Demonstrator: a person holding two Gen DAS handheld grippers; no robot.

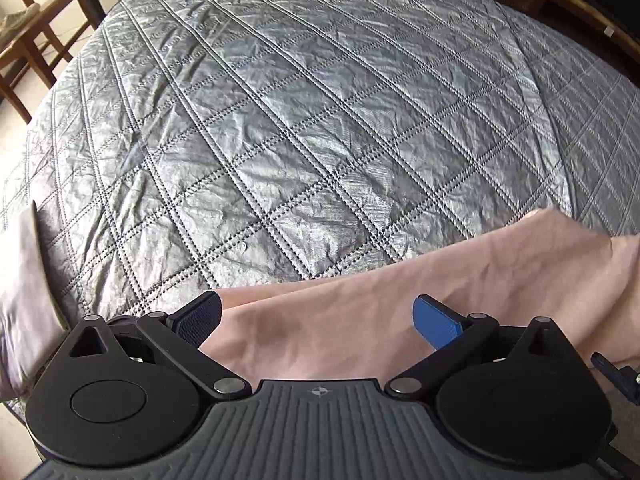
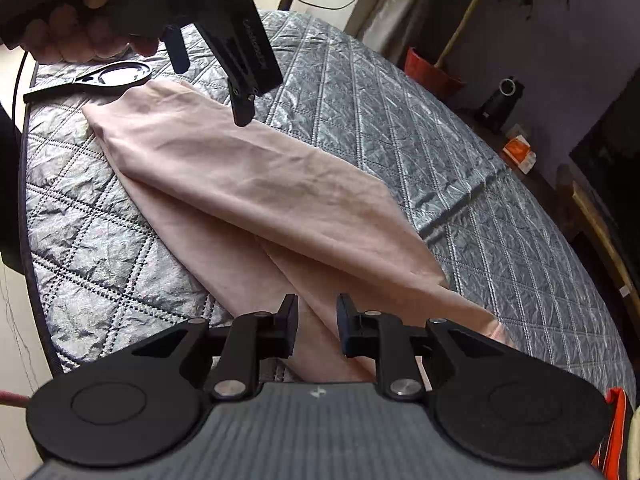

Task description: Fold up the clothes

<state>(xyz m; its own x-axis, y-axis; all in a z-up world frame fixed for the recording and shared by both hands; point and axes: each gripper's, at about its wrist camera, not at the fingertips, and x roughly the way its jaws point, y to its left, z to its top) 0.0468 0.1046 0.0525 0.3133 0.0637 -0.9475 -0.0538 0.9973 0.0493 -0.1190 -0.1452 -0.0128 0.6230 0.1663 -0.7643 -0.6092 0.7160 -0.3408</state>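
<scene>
We see a silver-grey quilted cover (image 2: 360,92) stretched over a wide surface, stitched in a diamond grid and crinkled all over; at its far left in the left wrist view stands a wooden chair (image 1: 28,36), and in the right wrist view a potted plant in a red pot (image 2: 434,68) and a small orange box (image 2: 520,152) sit on dark furniture along the far right. The task's thing, a pale pink garment (image 2: 248,184), lies on the cover as a long, loosely doubled strip running from the far left toward the near right, one layer lapped over another with a soft crease between them. Our right gripper (image 2: 317,330) hangs just above the near end of that strip, its jaws a narrow gap apart with pink cloth showing through the gap; the pads do not press on anything that we can make out. Our left gripper (image 1: 316,322) is over the same garment (image 1: 400,300), its blue-padded fingers (image 1: 436,322) spread wide with nothing between them. From the right wrist view the left gripper appears at the far left, held in a hand (image 2: 76,36), above the garment's far end. A black round-headed tool (image 2: 108,78) lies flat on the cover just beyond that end. A greyish cloth (image 1: 24,300) lies at the near left edge in the left wrist view.
</scene>
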